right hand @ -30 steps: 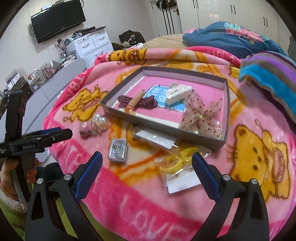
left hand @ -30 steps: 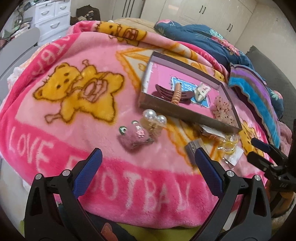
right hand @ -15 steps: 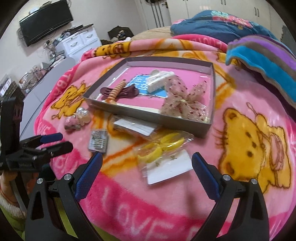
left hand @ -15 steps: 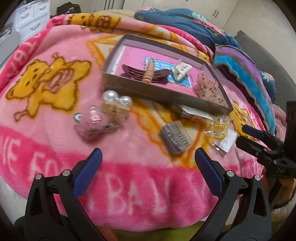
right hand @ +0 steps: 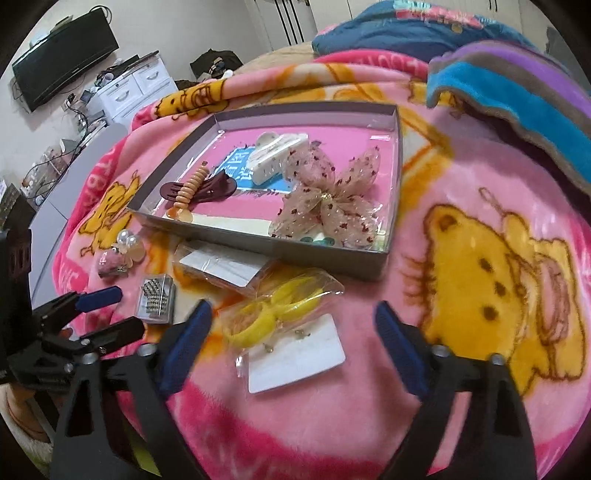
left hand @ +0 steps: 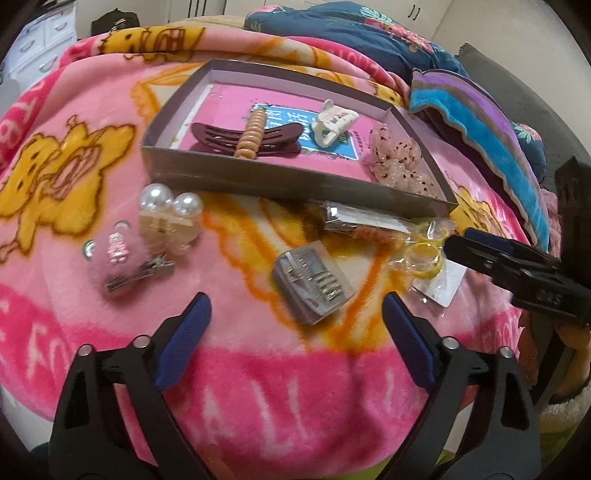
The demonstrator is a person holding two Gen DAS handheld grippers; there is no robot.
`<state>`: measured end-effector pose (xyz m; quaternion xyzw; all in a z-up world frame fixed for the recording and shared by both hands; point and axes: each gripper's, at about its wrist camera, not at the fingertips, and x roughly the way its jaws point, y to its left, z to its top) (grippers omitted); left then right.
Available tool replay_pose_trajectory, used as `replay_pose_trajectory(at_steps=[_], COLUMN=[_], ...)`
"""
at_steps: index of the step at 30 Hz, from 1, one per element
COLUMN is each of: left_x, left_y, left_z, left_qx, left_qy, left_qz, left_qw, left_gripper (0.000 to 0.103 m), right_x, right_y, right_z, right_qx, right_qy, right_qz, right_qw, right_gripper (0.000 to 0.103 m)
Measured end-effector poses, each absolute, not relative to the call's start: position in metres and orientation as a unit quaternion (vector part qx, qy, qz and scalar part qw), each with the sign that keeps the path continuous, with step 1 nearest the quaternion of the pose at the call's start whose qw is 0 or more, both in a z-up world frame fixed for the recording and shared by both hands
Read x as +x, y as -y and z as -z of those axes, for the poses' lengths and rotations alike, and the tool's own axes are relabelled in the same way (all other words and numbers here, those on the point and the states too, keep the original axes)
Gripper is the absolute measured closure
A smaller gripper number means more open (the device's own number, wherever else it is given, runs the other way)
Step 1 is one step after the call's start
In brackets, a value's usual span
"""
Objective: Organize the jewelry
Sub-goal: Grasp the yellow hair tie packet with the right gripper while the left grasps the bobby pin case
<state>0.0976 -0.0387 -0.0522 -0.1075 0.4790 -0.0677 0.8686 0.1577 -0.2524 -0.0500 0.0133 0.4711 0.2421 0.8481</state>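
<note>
A grey tray (left hand: 258,177) on the pink blanket holds a maroon hair clip (left hand: 221,138), a white claw clip (left hand: 332,123) and a sheer bow (right hand: 332,199). In front of it lie a pearl clip (left hand: 170,218), a fuzzy pink clip (left hand: 122,258), a clear box of pins (left hand: 314,273), a flat packet (right hand: 225,266) and a bag of yellow rings (right hand: 273,306). My left gripper (left hand: 295,304) hovers over the pin box, jaws closing, pads touching nothing. My right gripper (right hand: 293,312) straddles the yellow ring bag, jaws closing, pads clear of it.
A blue and purple striped blanket (right hand: 517,96) and a dark floral quilt (left hand: 351,33) are heaped behind and to the right of the tray. White drawers (right hand: 136,85) and a screen (right hand: 62,55) stand against the far wall. A sleeve shows at the lower left of the right wrist view.
Both grippers have come down and forward over the blanket, so the pin box and the ring bag loom larger. Both pairs of jaws have narrowed a little.
</note>
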Motion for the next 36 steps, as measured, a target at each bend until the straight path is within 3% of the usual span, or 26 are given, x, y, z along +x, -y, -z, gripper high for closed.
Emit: replay_pose_trajectory(at_steps=[5,8,15,20,22,30,34,36], left_x=[0.103,0.108,0.117,0.122,0.122,0.113,0.105,0.102], left_y=[0.051,0.053,0.055,0.058,0.055,0.045,0.038,0.035], left_z=[0.055,0.06,0.066,0.07,0.07,0.064,0.056,0.051], left_qx=[-0.088,-0.089,-0.084,-0.064,-0.06,-0.079,-0.094,-0.099], left_qy=[-0.481,-0.486,-0.488,-0.486,-0.484,-0.479,-0.474,-0.47], left_qz=[0.073,0.074,0.063,0.046,0.042,0.052,0.056,0.056], left_qw=[0.869,0.866,0.866,0.87,0.872,0.873,0.874,0.875], left_gripper=[0.029,0.029,0.03,0.047,0.061,0.062,0.062,0.062], right_x=[0.172,0.179,0.183,0.186,0.185,0.182,0.177,0.175], right_y=[0.259,0.261,0.26,0.266,0.269,0.291,0.297,0.297], right_z=[0.064,0.068,0.067,0.066,0.065,0.062,0.053,0.049], right_qx=[0.076,0.107,0.118,0.122,0.122,0.133,0.126,0.115], right_qy=[-0.506,-0.513,-0.502,-0.505,-0.507,-0.508,-0.497,-0.488], right_qz=[-0.246,-0.251,-0.264,-0.271,-0.271,-0.25,-0.249,-0.25], right_qw=[0.823,0.814,0.815,0.81,0.809,0.814,0.822,0.828], right_gripper=[0.051,0.057,0.064,0.066,0.066,0.067,0.074,0.083])
